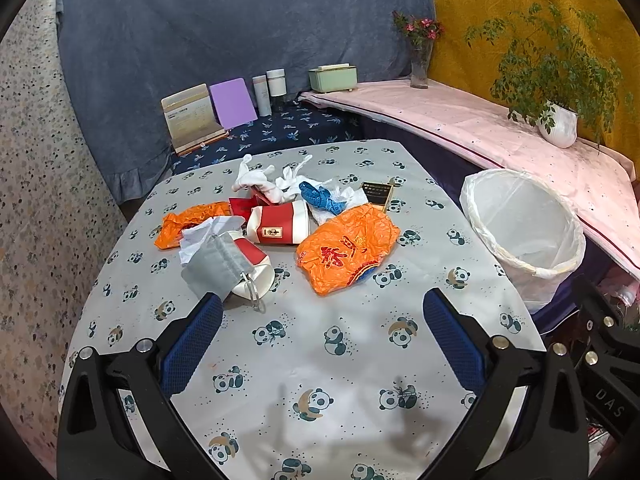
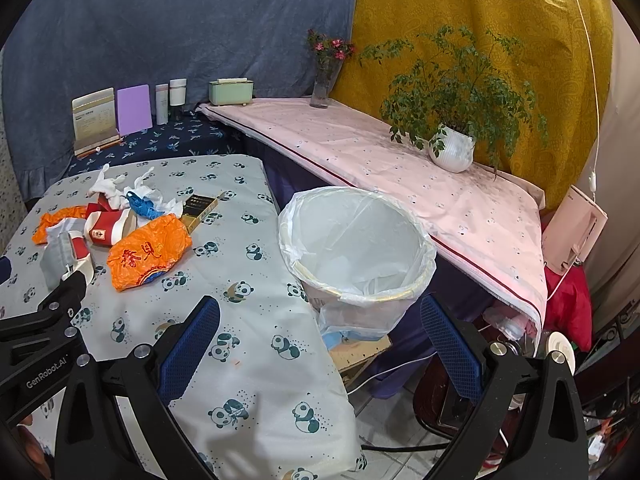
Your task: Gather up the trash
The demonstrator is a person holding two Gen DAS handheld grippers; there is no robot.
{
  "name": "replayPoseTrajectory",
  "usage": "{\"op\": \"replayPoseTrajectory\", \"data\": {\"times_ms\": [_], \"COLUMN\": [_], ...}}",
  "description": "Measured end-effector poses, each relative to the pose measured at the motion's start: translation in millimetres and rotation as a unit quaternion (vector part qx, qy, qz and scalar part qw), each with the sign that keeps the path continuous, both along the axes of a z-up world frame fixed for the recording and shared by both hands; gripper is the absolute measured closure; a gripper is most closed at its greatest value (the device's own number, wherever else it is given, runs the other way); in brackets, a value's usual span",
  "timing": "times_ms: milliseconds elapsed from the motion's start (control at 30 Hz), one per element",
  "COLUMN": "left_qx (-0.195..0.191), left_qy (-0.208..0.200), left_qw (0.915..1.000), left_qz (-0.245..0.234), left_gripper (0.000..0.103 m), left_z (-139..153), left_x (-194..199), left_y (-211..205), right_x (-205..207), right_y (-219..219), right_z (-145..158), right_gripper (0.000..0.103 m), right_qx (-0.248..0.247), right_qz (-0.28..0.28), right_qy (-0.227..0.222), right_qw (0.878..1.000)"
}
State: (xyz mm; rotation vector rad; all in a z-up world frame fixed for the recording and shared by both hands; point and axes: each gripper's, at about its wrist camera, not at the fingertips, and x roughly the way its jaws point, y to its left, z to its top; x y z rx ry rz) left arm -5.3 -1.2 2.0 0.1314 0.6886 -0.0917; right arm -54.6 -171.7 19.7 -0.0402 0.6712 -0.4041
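Trash lies in a pile on the panda-print table [image 1: 328,360]: a large orange wrapper [image 1: 346,254], a second orange wrapper [image 1: 188,222], a red-and-white paper cup [image 1: 280,224], a grey face mask [image 1: 214,264] over another cup, white tissues [image 1: 256,178], a blue glove [image 1: 320,198] and a dark box [image 1: 376,192]. A white-lined bin [image 2: 356,248] stands beside the table's right edge. My left gripper [image 1: 322,308] is open and empty just short of the pile. My right gripper [image 2: 320,314] is open and empty, over the table edge below the bin.
A pink-covered shelf [image 2: 400,160] holds a potted plant [image 2: 452,152], a flower vase [image 2: 324,84] and a green box [image 2: 232,90]. Cards and bottles [image 1: 224,108] stand behind the table. Clutter and cables lie on the floor at right [image 2: 500,328].
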Motion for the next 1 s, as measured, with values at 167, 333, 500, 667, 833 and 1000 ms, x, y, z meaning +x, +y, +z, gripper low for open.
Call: {"op": "replayPoseTrajectory", "data": {"times_ms": [167,333,500,667,833,1000], "left_qx": [0.000,-0.001,-0.001,-0.006,-0.013,-0.020], "left_qy": [0.001,0.001,0.002,0.000,0.001,0.005], "left_qw": [1.0000,1.0000,1.0000,1.0000,0.9999,0.9998], "left_qz": [0.000,-0.001,-0.003,-0.004,-0.002,-0.001], "left_gripper": [0.007,0.007,0.007,0.007,0.007,0.007], "left_z": [-0.2,-0.2,-1.4,-0.8,0.6,-0.8], "left_x": [0.2,0.0,-2.1,-3.2,-1.4,3.3], "left_y": [0.5,0.5,-2.0,-2.7,-0.7,6.8], "right_x": [0.0,-0.2,-0.2,-0.8,-0.5,0.9], "right_y": [0.4,0.5,0.6,-1.1,-3.8,-0.7], "right_z": [-0.4,-0.6,-1.0,1.9,5.8,4.8], "right_gripper": [0.007,0.007,0.007,0.007,0.007,0.007], "right_qx": [0.000,0.000,0.000,0.000,-0.002,-0.002], "right_qz": [0.000,0.000,0.000,-0.002,-0.005,-0.007], "right_qy": [0.000,0.000,0.000,0.000,-0.004,-0.010], "right_qw": [1.000,1.000,1.000,1.000,1.000,1.000]}}
